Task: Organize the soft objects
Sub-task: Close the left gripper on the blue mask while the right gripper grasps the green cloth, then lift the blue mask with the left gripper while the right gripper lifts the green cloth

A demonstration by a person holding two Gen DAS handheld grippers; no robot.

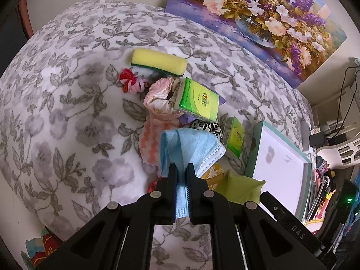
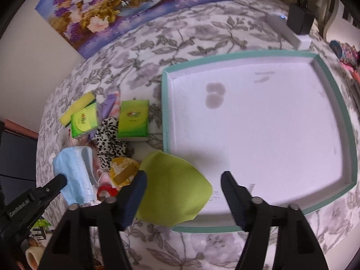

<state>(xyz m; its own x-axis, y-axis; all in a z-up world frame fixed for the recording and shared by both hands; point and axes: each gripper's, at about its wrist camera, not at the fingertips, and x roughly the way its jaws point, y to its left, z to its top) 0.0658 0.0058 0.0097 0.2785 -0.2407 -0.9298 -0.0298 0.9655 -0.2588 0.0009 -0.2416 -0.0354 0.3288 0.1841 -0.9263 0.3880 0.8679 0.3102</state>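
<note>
1. While your left gripper [image 1: 181, 168] is clamped on the blue face mask [image 1: 191, 148], the mask hangs bunched above the pile of soft things, its pleated edge fanning out past the fingertips.
2. Left of that, on the floral cloth [image 1: 67, 90] covering the counter, you have a yellow sponge [image 1: 158, 61] with a green underside and, just beside it, a red and pink hair tie [image 1: 131, 82].
3. In the middle of the pile, one green tissue pack [image 1: 198, 100] leans on a pink crumpled cloth [image 1: 157, 96]; a second green tissue pack [image 2: 133, 119] lies flat near the tray's left wall, next to a black-and-white spotted cloth [image 2: 108, 139].
4. The lime-green cloth [image 2: 173, 186] lies across the near left corner of the tray, partly inside and partly over the rim.
5. Your right gripper [image 2: 183, 177] stands wide open above that cloth, gripping nothing; whether its left finger touches the cloth's edge you cannot tell.
6. The teal-rimmed white tray [image 2: 346, 121] holds nothing but that cloth.
</note>
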